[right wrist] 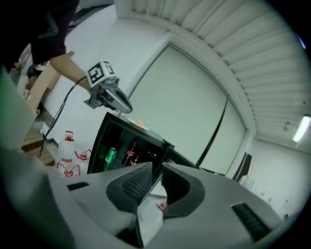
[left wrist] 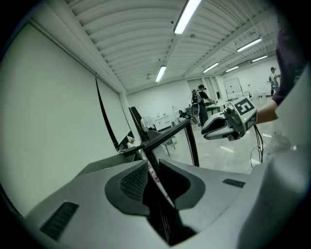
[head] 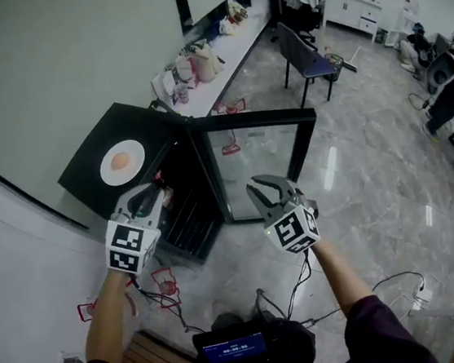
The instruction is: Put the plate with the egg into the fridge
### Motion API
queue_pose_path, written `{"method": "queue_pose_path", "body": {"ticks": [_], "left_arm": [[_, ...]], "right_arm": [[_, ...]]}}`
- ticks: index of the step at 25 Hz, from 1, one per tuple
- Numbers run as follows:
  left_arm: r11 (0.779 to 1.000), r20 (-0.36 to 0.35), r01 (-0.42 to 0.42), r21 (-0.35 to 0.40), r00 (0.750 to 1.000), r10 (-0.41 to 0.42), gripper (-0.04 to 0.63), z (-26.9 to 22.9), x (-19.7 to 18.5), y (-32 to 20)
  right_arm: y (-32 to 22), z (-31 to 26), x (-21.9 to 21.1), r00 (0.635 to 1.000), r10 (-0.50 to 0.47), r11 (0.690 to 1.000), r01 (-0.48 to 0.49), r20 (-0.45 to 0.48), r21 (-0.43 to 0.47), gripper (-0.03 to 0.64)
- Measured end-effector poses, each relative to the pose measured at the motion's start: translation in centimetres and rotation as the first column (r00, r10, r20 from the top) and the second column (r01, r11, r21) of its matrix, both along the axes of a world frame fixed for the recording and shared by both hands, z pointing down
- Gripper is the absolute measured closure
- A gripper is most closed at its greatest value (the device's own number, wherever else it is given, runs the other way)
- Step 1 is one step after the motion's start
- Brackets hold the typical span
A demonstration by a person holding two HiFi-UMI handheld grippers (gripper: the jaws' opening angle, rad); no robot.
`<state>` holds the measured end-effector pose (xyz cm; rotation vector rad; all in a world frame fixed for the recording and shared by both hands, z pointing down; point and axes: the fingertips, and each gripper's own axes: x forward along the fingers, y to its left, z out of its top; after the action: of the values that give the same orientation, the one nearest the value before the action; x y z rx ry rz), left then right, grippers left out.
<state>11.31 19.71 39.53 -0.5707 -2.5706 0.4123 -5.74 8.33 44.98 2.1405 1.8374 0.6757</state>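
Note:
A white plate with an egg (head: 122, 161) lies on top of the small black fridge (head: 87, 176); in the right gripper view the plate (right wrist: 138, 123) shows as a pale sliver on the fridge's top. The glass door (head: 261, 160) stands swung wide. My left gripper (head: 143, 197) hovers at the top's front edge, just short of the plate, jaws shut on nothing (left wrist: 153, 170). My right gripper (head: 265, 190) hangs in front of the door, jaws a little apart with nothing gripped (right wrist: 155, 177). Each gripper sees the other: left gripper (right wrist: 124, 106), right gripper (left wrist: 206, 131).
Inside the fridge are a green can (right wrist: 111, 154) and bottles (right wrist: 130, 151). Water jugs with red caps (head: 166, 287) stand on the floor by the fridge. A chair (head: 306, 60) and a cluttered white table (head: 196, 65) lie beyond. Cables (head: 387, 284) trail across the floor.

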Motion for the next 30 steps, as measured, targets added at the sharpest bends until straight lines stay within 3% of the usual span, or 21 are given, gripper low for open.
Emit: {"method": "queue_pose_path", "body": {"ticks": [3,5,8,11,14,18,23,28,30], "left_arm": [[0.999,-0.154,-0.028,0.016,0.988,0.03,0.55,-1.4,2.9,3.6],[0.996,-0.27,-0.068,0.05,0.96,0.079,0.478,-1.0,4.6,5.9],[0.982,-0.426,-0.139,0.128,0.887,0.181,0.419,0.5,6.6,8.8],[0.952,-0.525,-0.188,0.24,0.8,0.29,0.382,2.1,8.1,11.2],[0.91,-0.554,-0.214,0.354,0.736,0.389,0.328,2.3,8.9,12.9],[0.855,-0.574,-0.188,0.483,0.67,0.471,0.24,2.6,10.0,15.5],[0.787,-0.551,-0.114,0.606,0.654,0.519,0.215,3.3,9.9,18.3],[0.692,-0.505,-0.042,0.721,0.652,0.566,0.213,4.7,9.3,19.1],[0.686,-0.507,-0.044,0.726,0.64,0.577,0.213,5.0,9.3,19.0]], "right_arm": [[3.3,-1.5,4.3,0.984,-0.117,0.992,0.121,0.135,-0.024,0.548],[5.7,-2.2,7.3,0.958,-0.187,0.98,0.196,0.218,-0.02,0.547],[9.2,-2.7,11.6,0.897,-0.269,0.959,0.284,0.352,0.009,0.527],[12.2,-2.7,14.9,0.81,-0.326,0.938,0.34,0.487,0.062,0.474],[14.9,-2.6,17.1,0.734,-0.36,0.923,0.372,0.576,0.102,0.446],[17.4,-2.5,19.0,0.671,-0.392,0.906,0.4,0.63,0.138,0.421],[19.0,-2.4,19.9,0.601,-0.388,0.902,0.403,0.699,0.154,0.408],[19.6,-1.3,19.3,0.562,-0.393,0.907,0.369,0.728,0.205,0.399],[19.6,-1.4,19.5,0.55,-0.388,0.906,0.374,0.74,0.196,0.397]]}}
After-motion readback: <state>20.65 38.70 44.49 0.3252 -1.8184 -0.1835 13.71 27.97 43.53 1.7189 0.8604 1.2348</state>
